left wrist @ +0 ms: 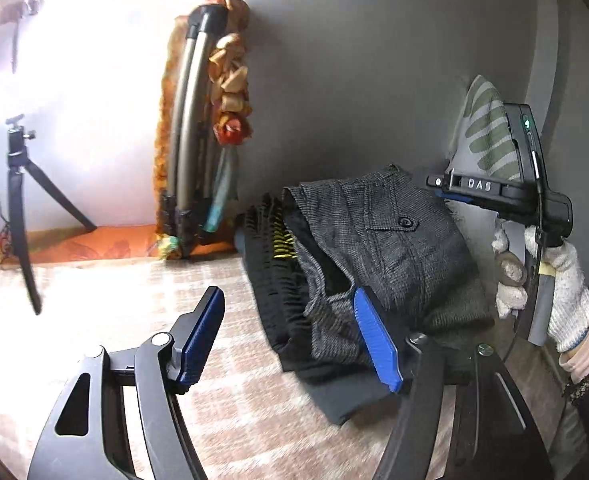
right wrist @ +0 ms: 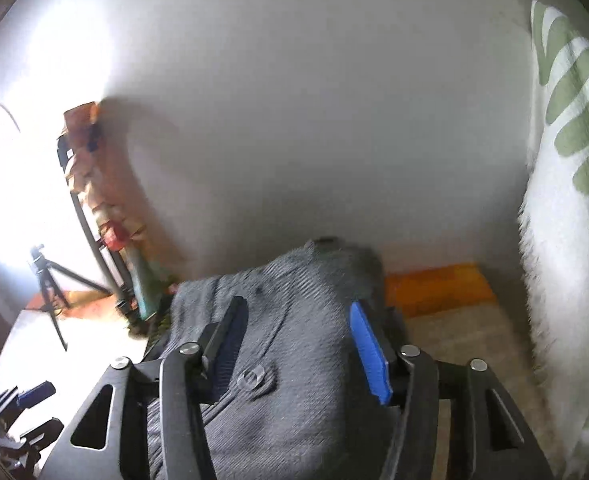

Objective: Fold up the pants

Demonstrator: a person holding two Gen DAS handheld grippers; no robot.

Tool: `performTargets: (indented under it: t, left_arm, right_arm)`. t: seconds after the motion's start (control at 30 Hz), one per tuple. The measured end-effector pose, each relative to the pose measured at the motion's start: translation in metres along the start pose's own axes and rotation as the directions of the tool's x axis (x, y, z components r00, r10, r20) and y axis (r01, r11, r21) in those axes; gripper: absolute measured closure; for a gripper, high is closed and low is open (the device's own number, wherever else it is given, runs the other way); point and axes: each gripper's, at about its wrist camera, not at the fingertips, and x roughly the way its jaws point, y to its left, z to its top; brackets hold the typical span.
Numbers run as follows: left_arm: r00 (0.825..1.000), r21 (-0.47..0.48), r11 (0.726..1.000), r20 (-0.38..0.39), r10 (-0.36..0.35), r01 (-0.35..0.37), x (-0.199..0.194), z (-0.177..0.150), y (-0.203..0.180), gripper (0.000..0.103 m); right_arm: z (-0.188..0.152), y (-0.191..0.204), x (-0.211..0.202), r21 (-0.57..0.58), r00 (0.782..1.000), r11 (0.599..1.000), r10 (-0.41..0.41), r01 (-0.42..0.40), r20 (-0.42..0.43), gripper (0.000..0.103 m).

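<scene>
Grey tweed pants (left wrist: 394, 248) lie folded in a bundle on top of a dark garment with a yellow pattern (left wrist: 278, 240), on the pale patterned bed surface (left wrist: 134, 300). My left gripper (left wrist: 290, 328) is open and empty, its right finger at the bundle's near edge. In the right wrist view the pants (right wrist: 294, 320) fill the space between the blue pads of my open right gripper (right wrist: 298, 344), which hovers just over them. The right gripper's body (left wrist: 506, 188) shows above the pants in the left wrist view, held by a gloved hand (left wrist: 550, 280).
A small black tripod (left wrist: 18, 208) stands at the left on the bed. A folded frame wrapped in orange cloth (left wrist: 198, 128) leans on the grey wall. A white cloth with green stripes (right wrist: 574, 200) hangs at the right. An orange sheet (right wrist: 438, 288) lies behind the pants.
</scene>
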Motion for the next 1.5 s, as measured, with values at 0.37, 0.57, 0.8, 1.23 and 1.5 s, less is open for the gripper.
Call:
performTargets:
  t: [0.37,0.57,0.8,1.23,1.5]
  left_arm:
    - [0.999,0.006,0.999,-0.003,0.053,-0.053,-0.032,-0.017,0.023,0.036]
    - [0.998,0.002,0.998,-0.018,0.058,-0.058,-0.027,-0.017,0.021,0.036]
    - [0.999,0.003,1.0,-0.021,0.027,-0.027,-0.044,-0.017,0.008,0.036]
    - [0.999,0.043,0.999,-0.04,0.002,-0.001,-0.104,-0.026,-0.006,0.028]
    - [1.0,0.072,0.997,0.006,0.019,-0.019,-0.155,-0.038,-0.007,0.024]
  right_arm:
    - [-0.028,0.001,0.059,0.018,0.985,0.991,-0.133,0.136,-0.112,0.04]
    - [-0.04,-0.002,0.079,0.0,0.986,0.99,-0.139,0.139,-0.087,0.036]
    - [-0.019,0.014,0.052,-0.029,0.982,0.985,-0.172,0.17,-0.08,0.039]
    - [-0.053,0.052,-0.076,0.043,0.995,0.994,-0.104,0.103,0.002,0.027]
    - [-0.092,0.092,-0.146,-0.002,0.99,0.991,-0.131,0.132,0.051,0.017]
